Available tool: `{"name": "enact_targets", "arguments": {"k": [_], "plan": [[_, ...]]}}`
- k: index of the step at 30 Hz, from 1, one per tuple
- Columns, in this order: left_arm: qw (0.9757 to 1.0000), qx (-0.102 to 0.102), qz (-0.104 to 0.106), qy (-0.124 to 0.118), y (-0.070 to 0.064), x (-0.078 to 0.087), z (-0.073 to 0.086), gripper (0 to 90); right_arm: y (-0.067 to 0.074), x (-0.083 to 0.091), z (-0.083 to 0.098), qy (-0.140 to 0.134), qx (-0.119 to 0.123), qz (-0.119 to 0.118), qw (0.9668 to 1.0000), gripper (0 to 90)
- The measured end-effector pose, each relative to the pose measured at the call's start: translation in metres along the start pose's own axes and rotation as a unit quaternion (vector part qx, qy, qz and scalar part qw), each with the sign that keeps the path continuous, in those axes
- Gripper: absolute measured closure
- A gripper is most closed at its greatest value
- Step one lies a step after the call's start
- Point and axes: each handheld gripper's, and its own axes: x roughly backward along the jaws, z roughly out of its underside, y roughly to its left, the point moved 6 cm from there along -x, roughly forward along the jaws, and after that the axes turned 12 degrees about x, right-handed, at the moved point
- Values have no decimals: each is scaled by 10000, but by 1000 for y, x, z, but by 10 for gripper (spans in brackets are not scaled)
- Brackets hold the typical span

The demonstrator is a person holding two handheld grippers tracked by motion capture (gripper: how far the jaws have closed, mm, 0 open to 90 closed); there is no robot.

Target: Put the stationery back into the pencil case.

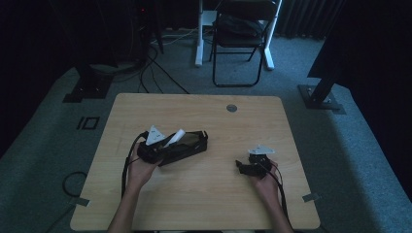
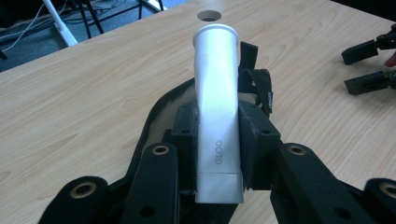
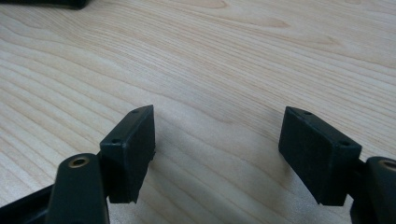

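The left gripper (image 2: 217, 140) has its fingers clamped on a white tube (image 2: 216, 107) above an open black case (image 1: 187, 143), mostly hidden. The right gripper (image 3: 217, 154) rests well apart on the bench (image 1: 204, 194), fingers wide, holding nothing.

We see our right gripper (image 3: 217, 156) low in the frame, its 2 black jaws standing wide apart with nothing between them. Pale wooden table (image 3: 224, 56) spreads behind them. A dark object's edge (image 3: 51, 3) sits at the upper left.
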Motion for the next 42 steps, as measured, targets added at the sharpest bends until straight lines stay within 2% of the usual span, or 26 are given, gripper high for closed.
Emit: {"name": "enact_targets", "arguments": {"k": [42], "plan": [[9993,111,-135,337,13,-26,8,708,0,0,0,3,0,-1,10000,270]]}}
